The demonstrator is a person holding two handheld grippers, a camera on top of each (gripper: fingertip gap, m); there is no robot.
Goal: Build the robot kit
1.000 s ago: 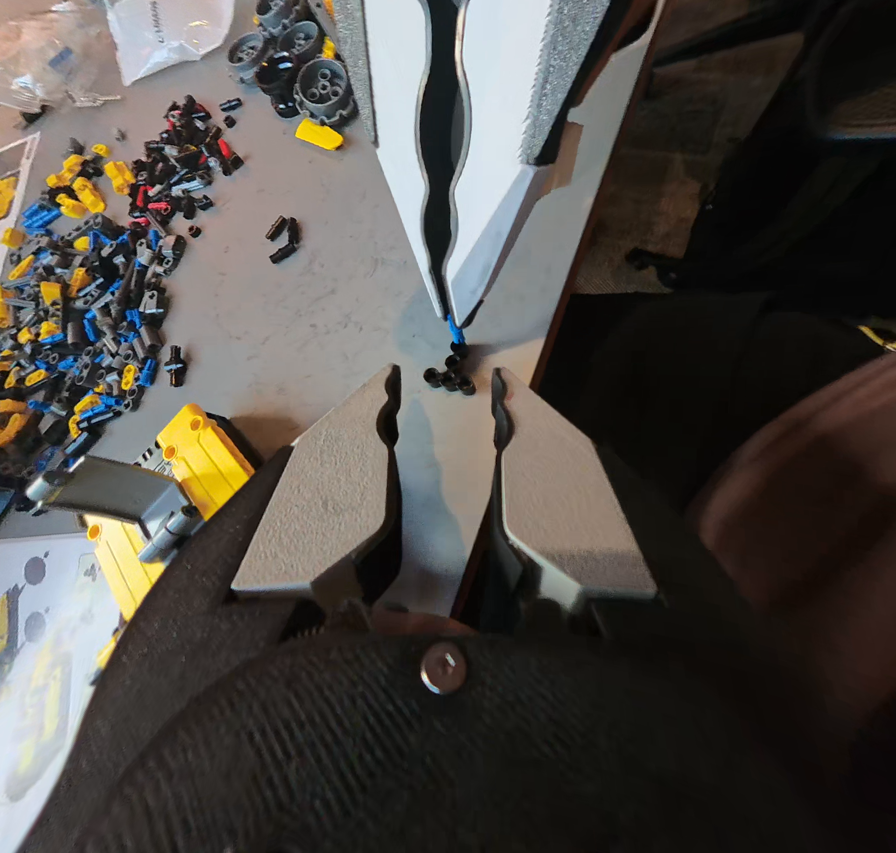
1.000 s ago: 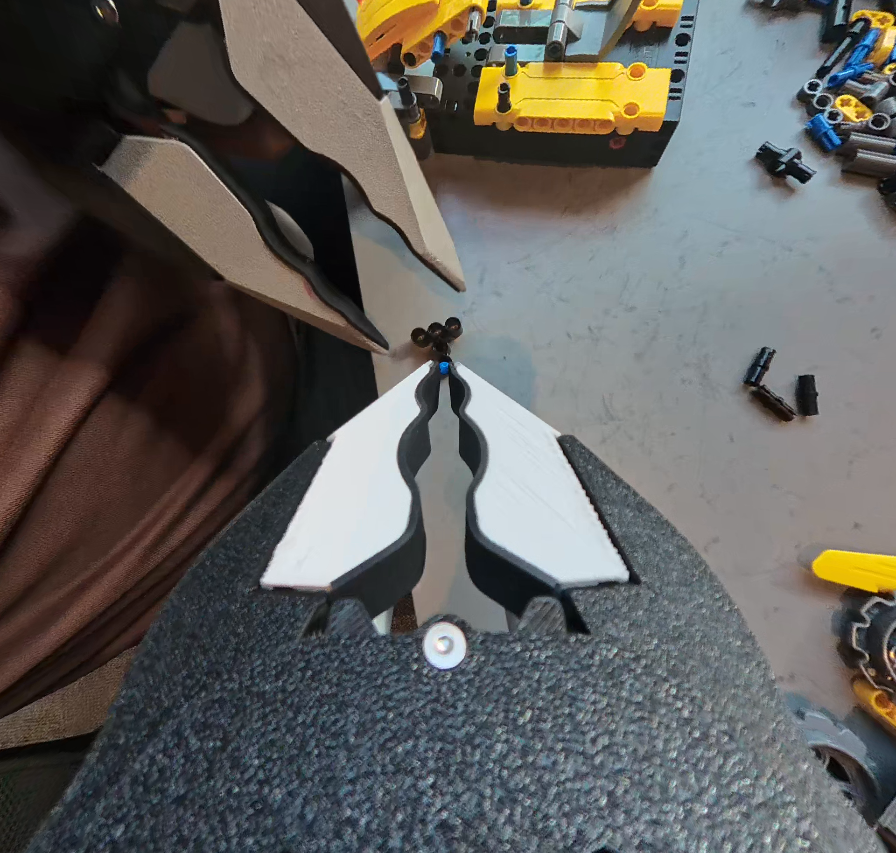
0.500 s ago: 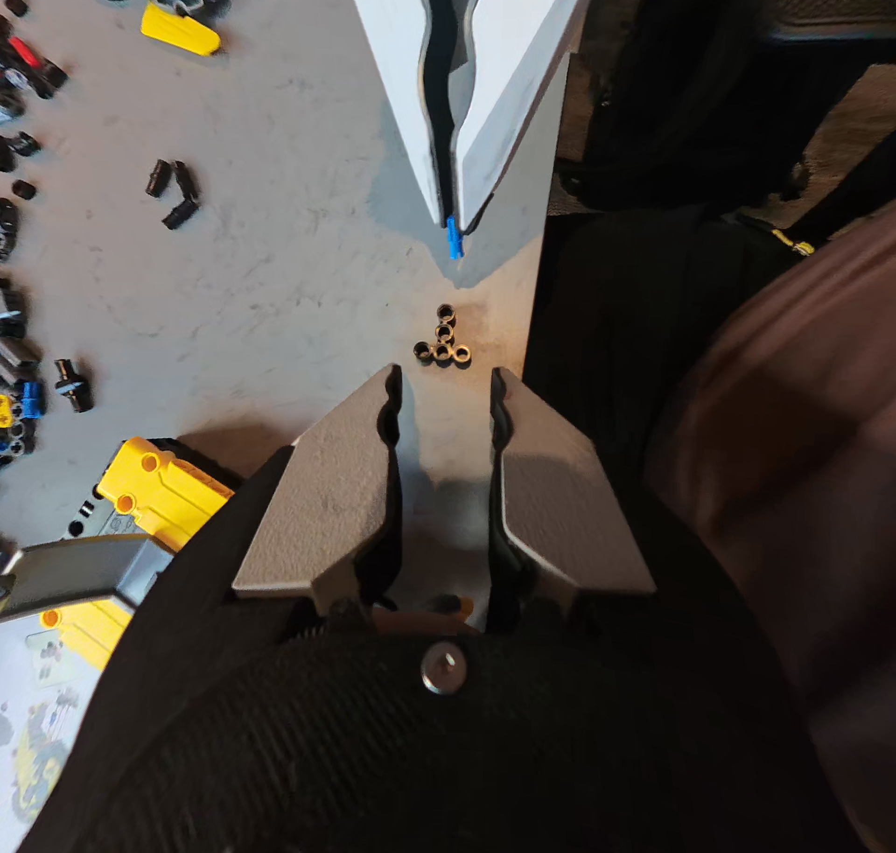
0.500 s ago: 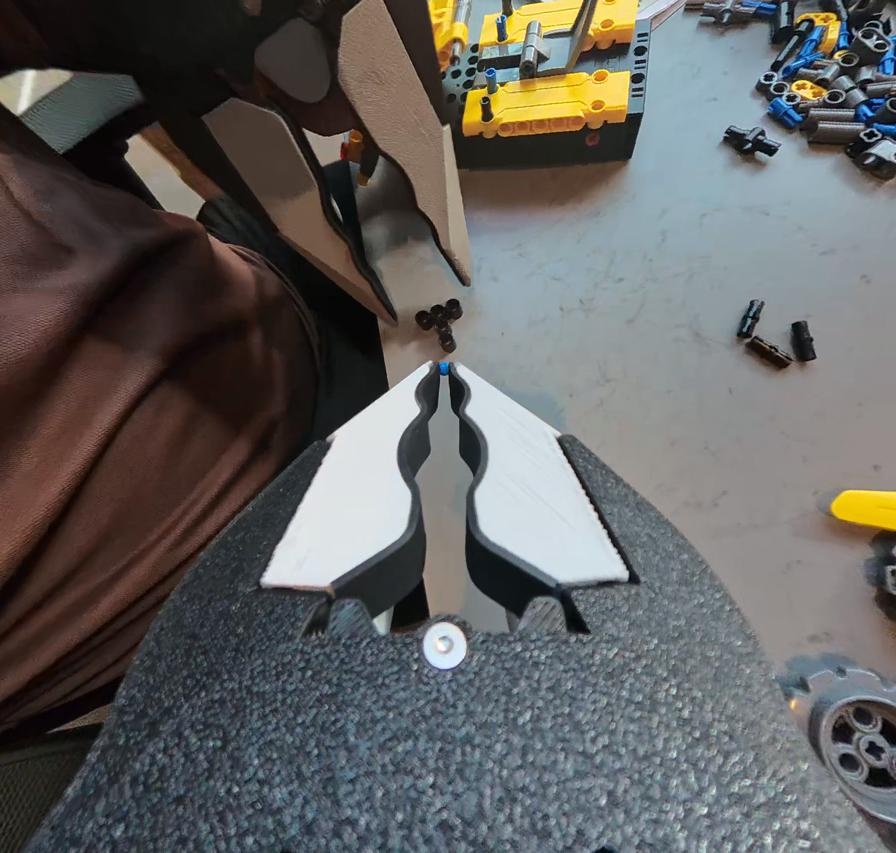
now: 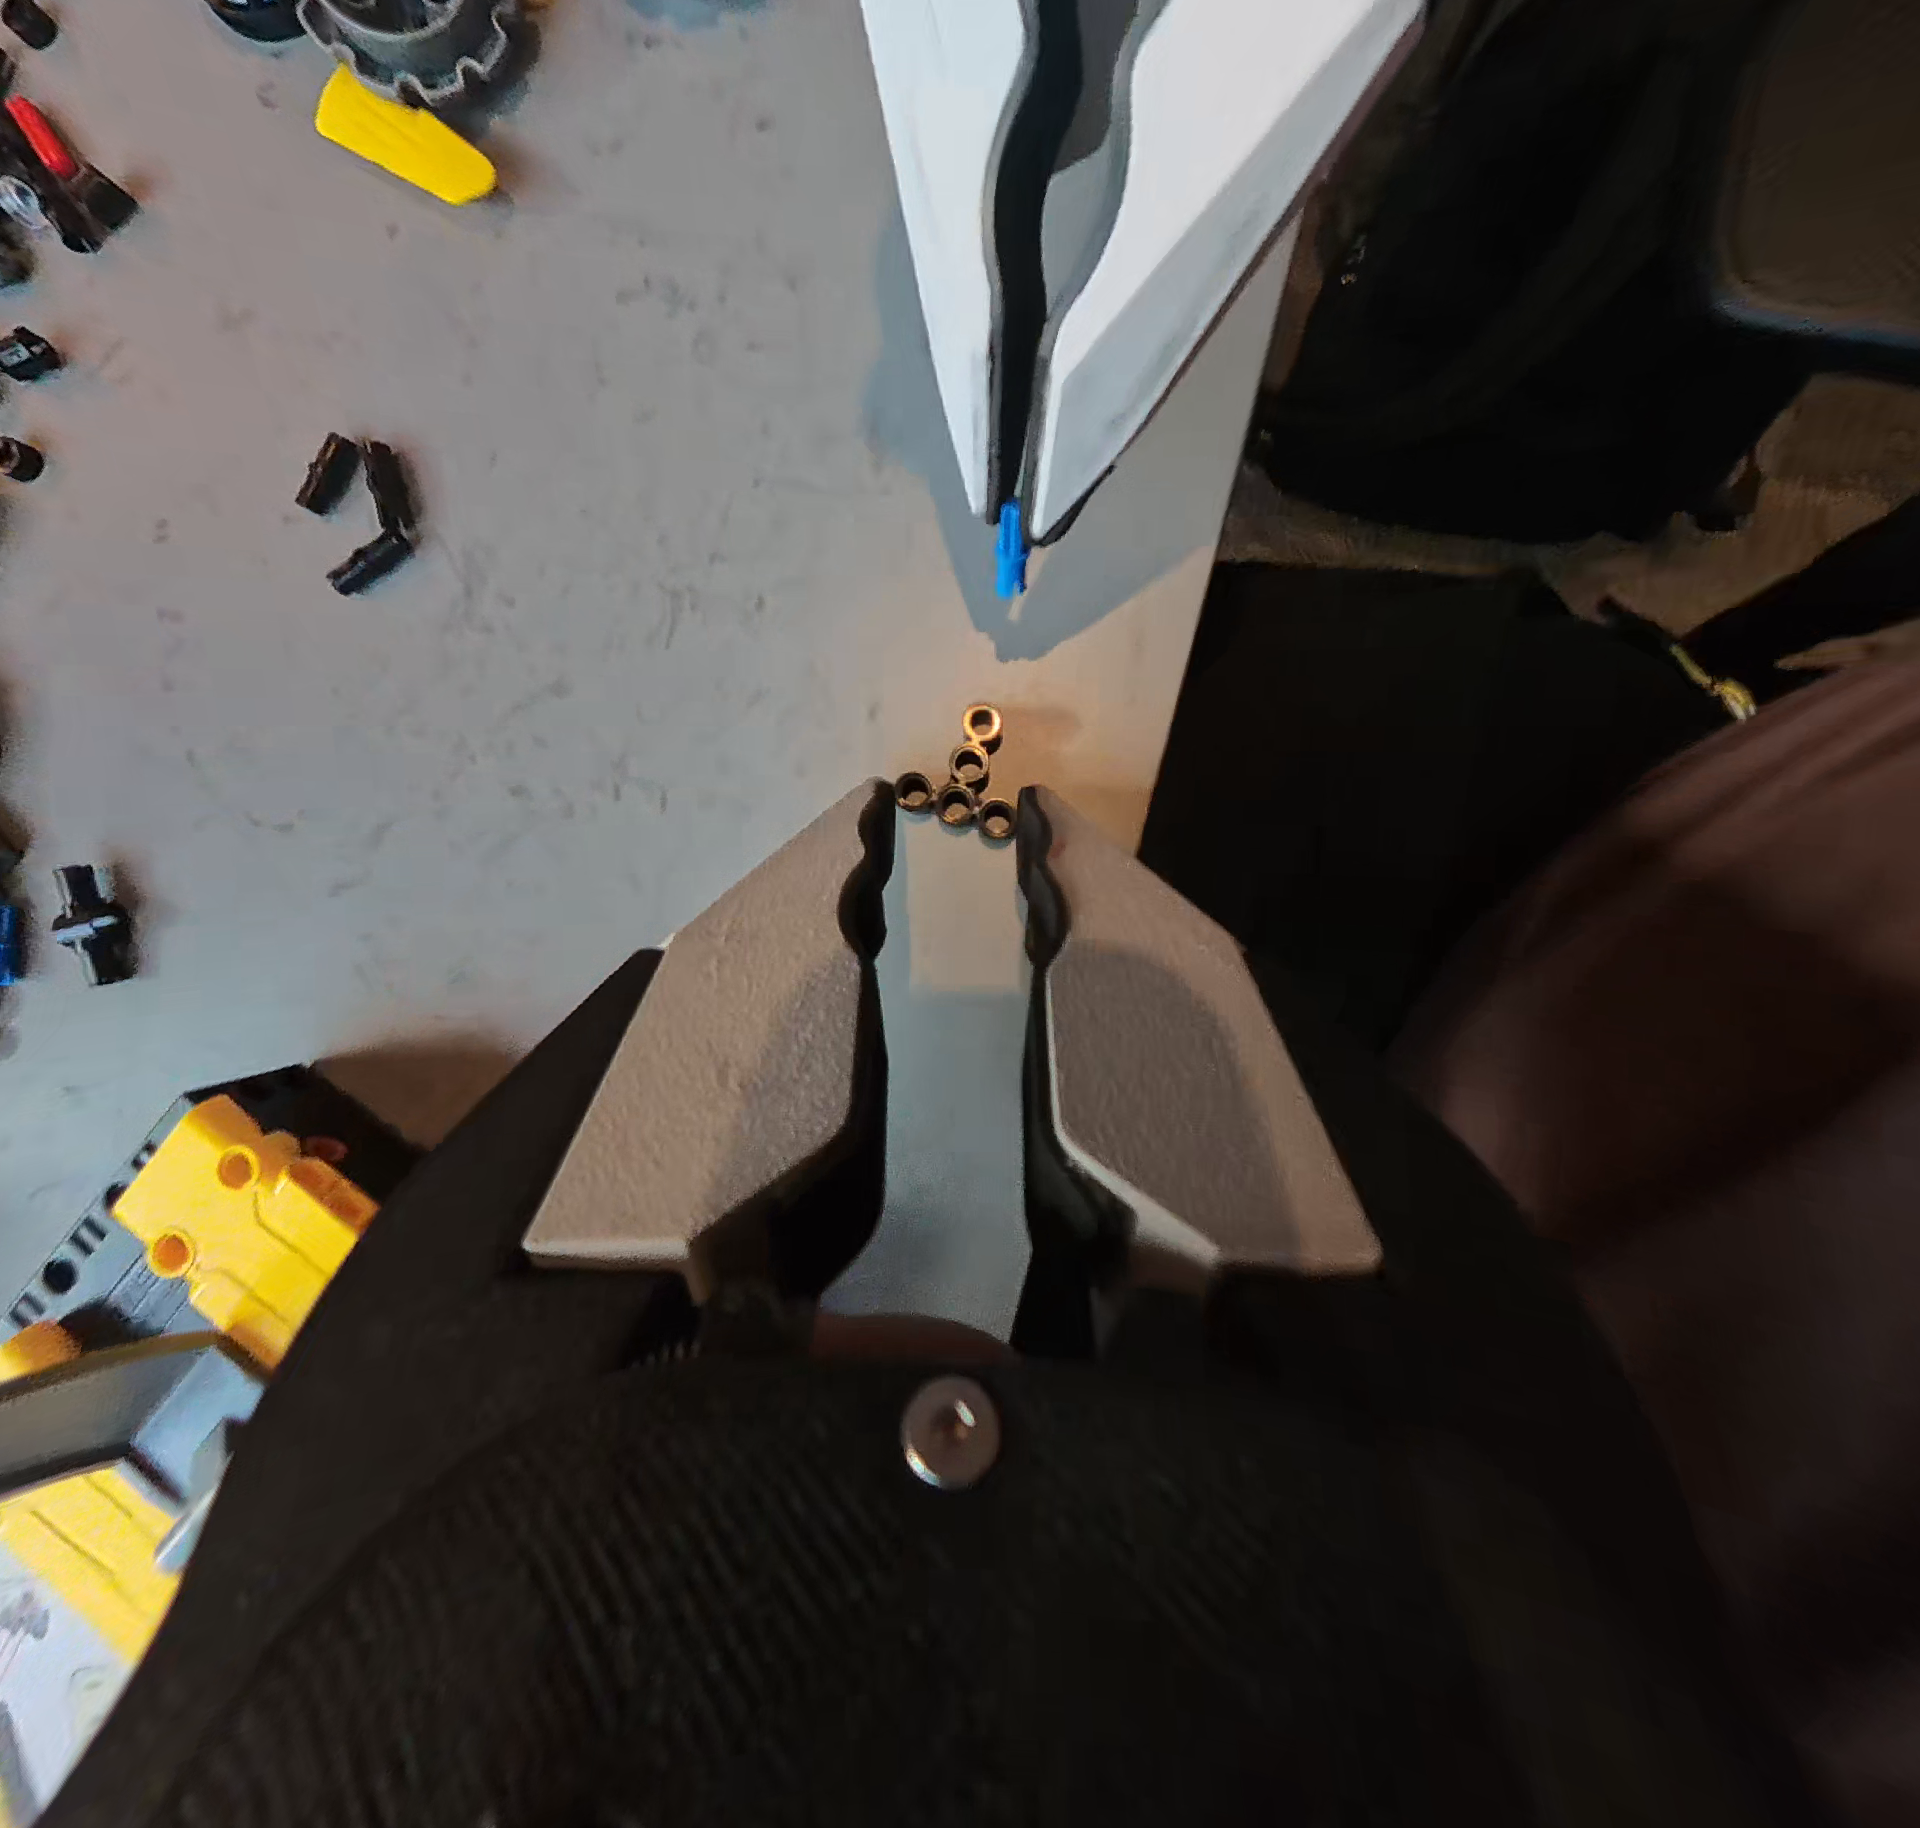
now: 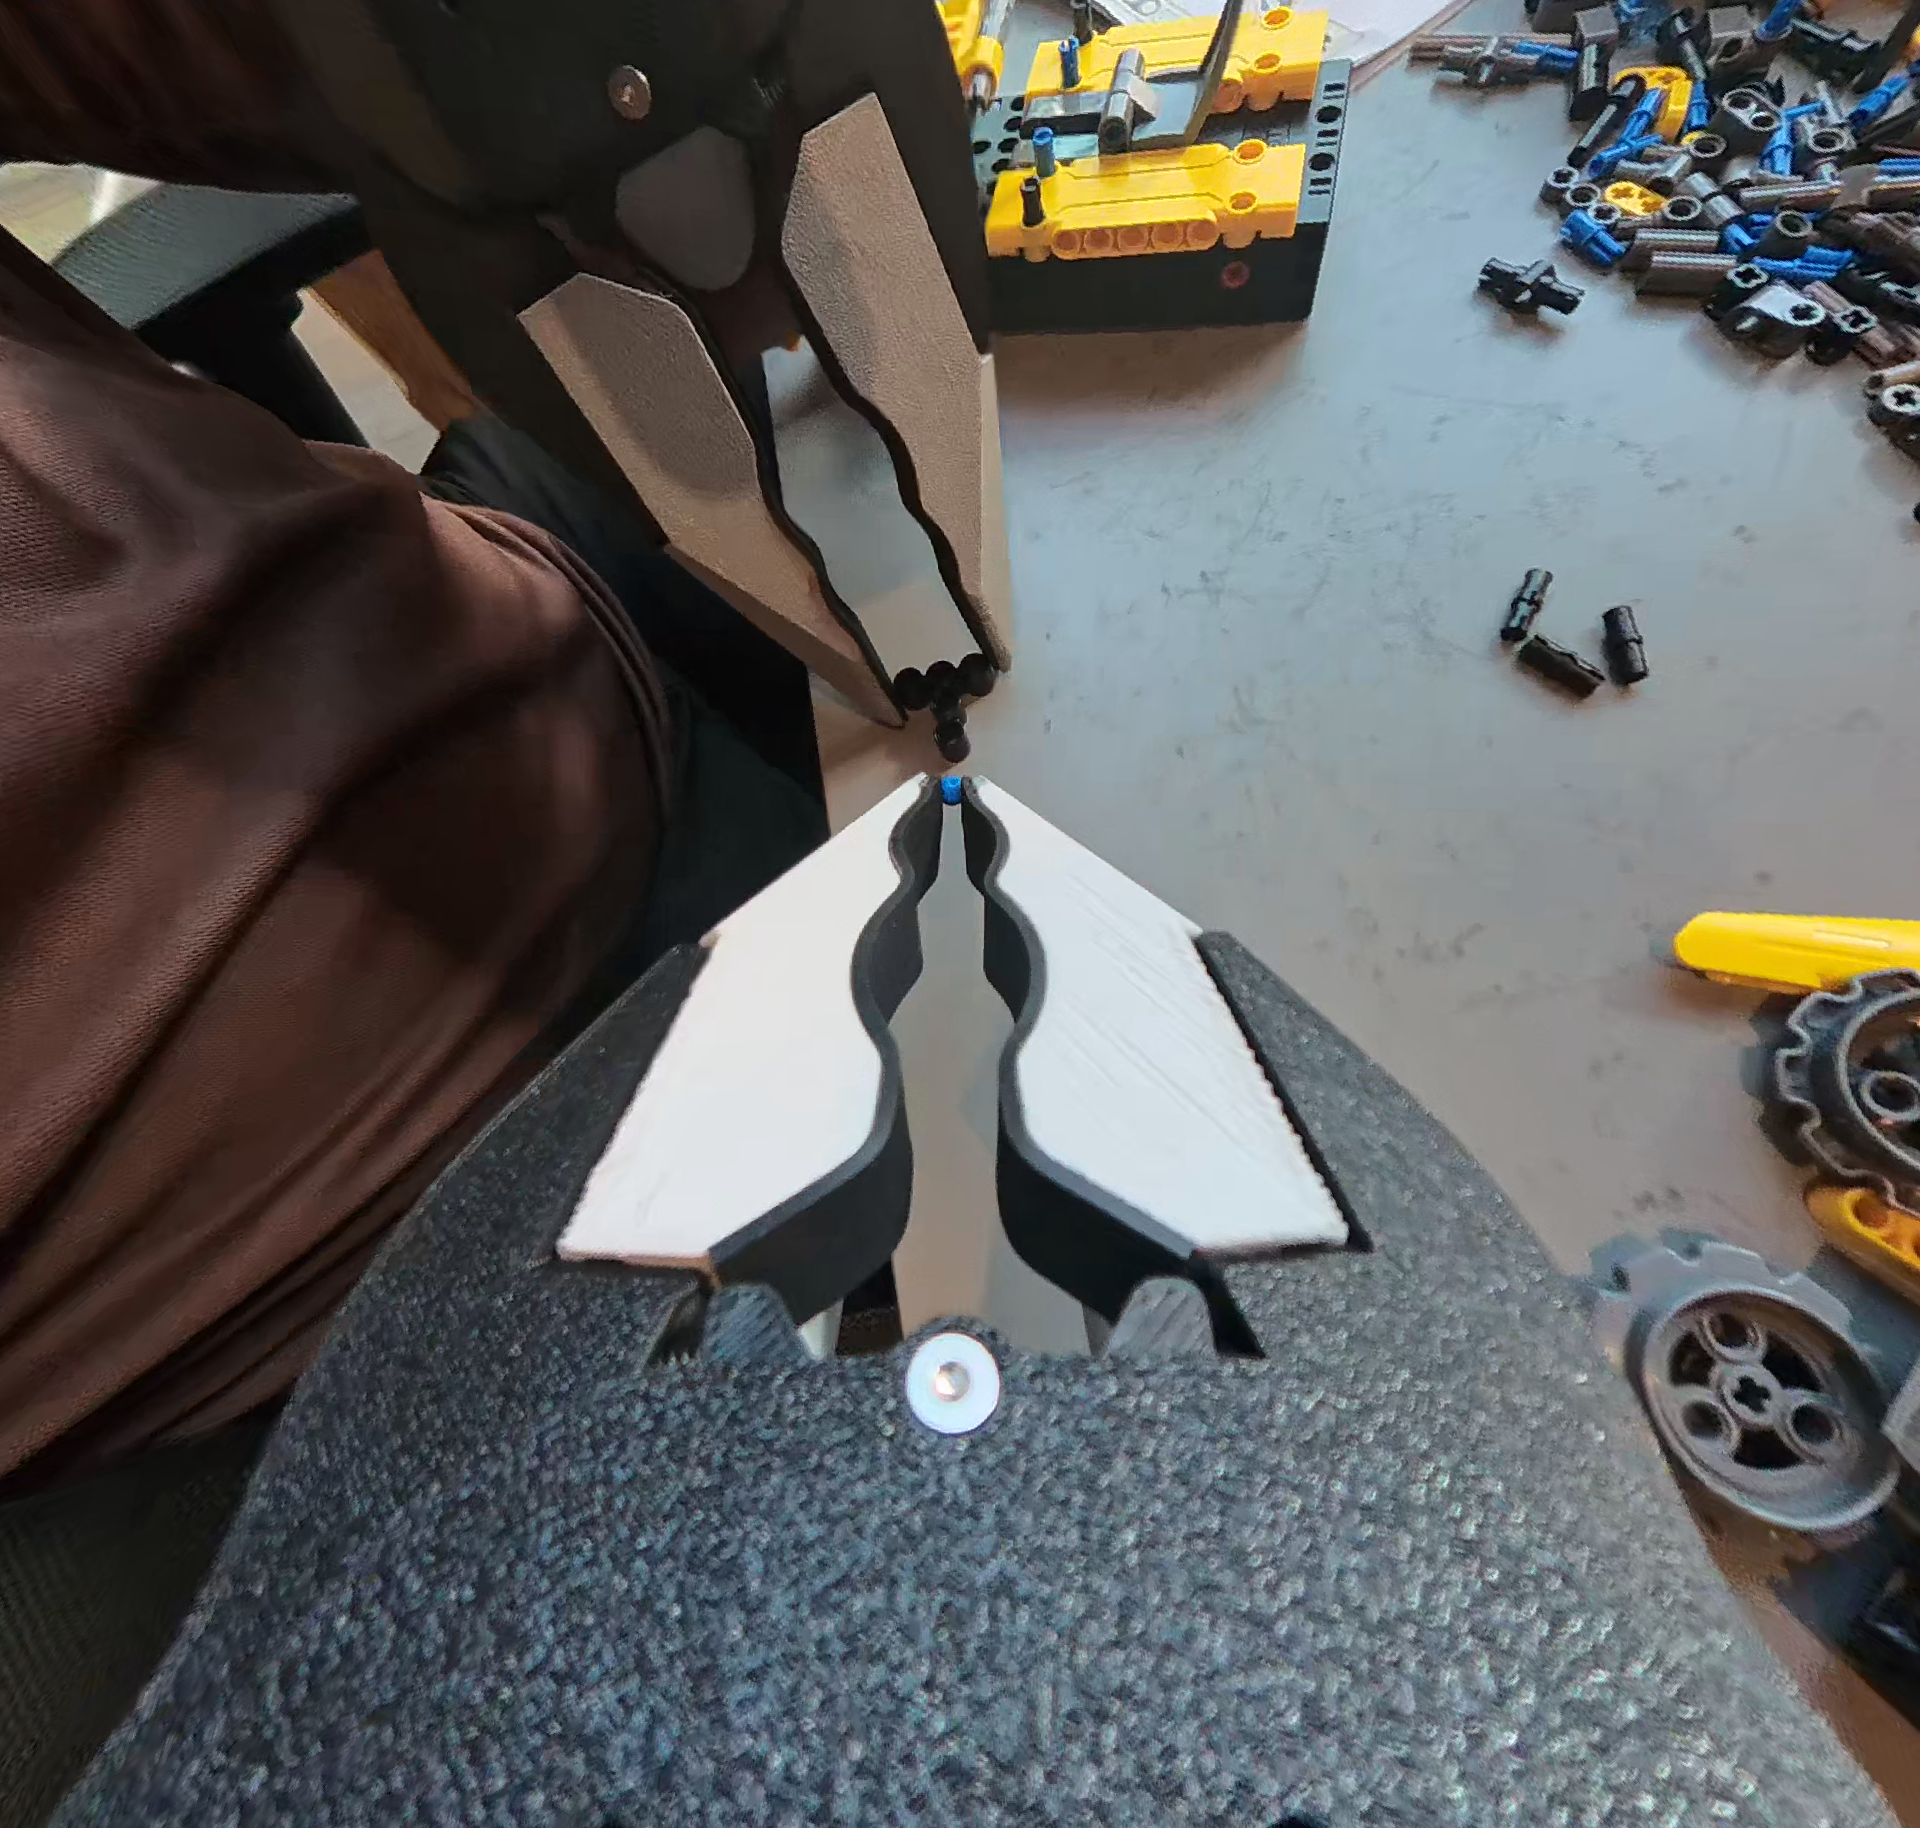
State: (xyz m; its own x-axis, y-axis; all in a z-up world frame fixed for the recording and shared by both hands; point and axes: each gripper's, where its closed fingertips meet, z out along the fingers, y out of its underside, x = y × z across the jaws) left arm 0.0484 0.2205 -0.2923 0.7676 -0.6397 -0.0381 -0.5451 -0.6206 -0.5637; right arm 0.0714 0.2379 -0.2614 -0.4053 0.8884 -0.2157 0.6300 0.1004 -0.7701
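Black T-shaped connector (image 5: 956,791) at centre frame, near the grey table (image 5: 644,552) edge, bracketed by the spread tips of the left gripper (image 5: 956,817); contact hard to judge. Just above, blue pin (image 5: 1009,549) pinched in the right gripper (image 6: 951,791), mostly hidden between its white fingers (image 6: 1122,1030). Yellow-and-black assembly (image 5: 229,1217) cut off lower left.

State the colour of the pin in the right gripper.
Blue: the pin shows best in the left wrist view, pinched at the right gripper tips.

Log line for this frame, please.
left gripper: open, tips flanking black T-shaped piece | right gripper: shut on blue pin, apart from piece | table: loose parts
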